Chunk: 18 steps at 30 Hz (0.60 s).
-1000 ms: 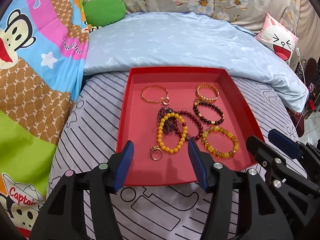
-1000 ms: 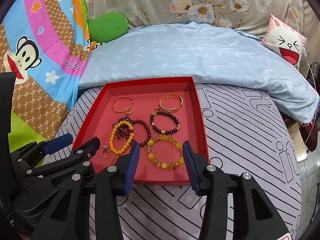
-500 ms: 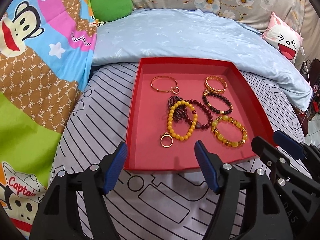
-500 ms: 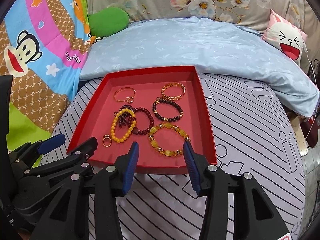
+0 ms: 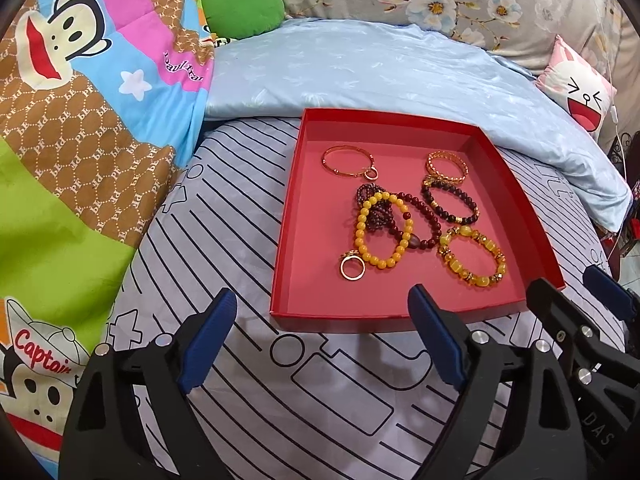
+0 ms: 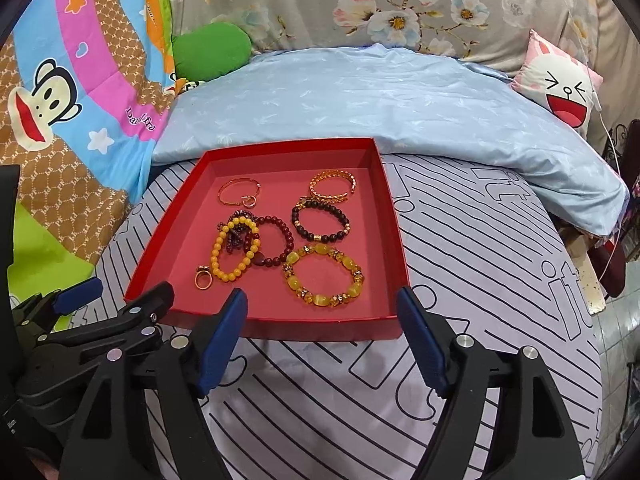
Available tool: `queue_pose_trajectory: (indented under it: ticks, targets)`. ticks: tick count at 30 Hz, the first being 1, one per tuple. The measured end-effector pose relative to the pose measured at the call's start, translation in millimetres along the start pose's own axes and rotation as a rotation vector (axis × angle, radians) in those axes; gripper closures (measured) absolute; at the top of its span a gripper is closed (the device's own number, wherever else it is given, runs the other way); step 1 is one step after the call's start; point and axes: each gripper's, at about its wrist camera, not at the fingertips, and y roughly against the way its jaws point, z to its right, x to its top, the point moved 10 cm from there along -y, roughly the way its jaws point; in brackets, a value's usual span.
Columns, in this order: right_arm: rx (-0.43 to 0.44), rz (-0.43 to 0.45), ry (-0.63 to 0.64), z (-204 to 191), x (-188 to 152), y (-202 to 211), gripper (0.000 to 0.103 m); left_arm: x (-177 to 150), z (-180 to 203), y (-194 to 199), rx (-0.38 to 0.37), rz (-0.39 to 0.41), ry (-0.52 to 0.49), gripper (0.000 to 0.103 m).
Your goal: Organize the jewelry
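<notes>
A red tray (image 5: 316, 216) (image 6: 172, 240) lies on the striped bedspread and holds several bracelets and rings. In it are a thin gold bangle (image 5: 347, 159) (image 6: 239, 195), a gold cuff (image 5: 446, 164) (image 6: 333, 187), a dark bead bracelet (image 5: 452, 204) (image 6: 320, 222), a yellow bead bracelet (image 5: 384, 232) (image 6: 234, 250), a chunky amber bracelet (image 5: 472, 256) (image 6: 324, 276) and a gold ring (image 5: 352, 268) (image 6: 202, 278). My left gripper (image 5: 322, 340) is open and empty, just before the tray's near edge. My right gripper (image 6: 322, 340) is open and empty, also at the near edge.
A light blue quilt (image 5: 380, 68) lies folded behind the tray. A cartoon monkey blanket (image 5: 80, 120) covers the left side. A green cushion (image 5: 240, 8) and a pink rabbit pillow (image 5: 580, 88) sit at the back. The bed edge drops off at the right (image 6: 608, 320).
Both grippers have drawn back from the tray toward the near side. Their fingertips were over the tray's front part and now stand before its edge. The jewelry has not moved.
</notes>
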Motion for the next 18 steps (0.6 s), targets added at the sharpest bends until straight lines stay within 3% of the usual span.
queue_pose_trajectory:
  ticks: [6, 18]
  targets:
    - [-0.003, 0.011, -0.025, 9.4, -2.7, 2.8, 0.019, 0.8, 0.5, 5.6, 0.011, 0.037, 0.0, 0.013]
    - [0.006, -0.062, -0.074, 17.1, -18.5, -6.3, 0.016, -10.5, 6.0, -1.2, 0.011, -0.017, -0.023, 0.012]
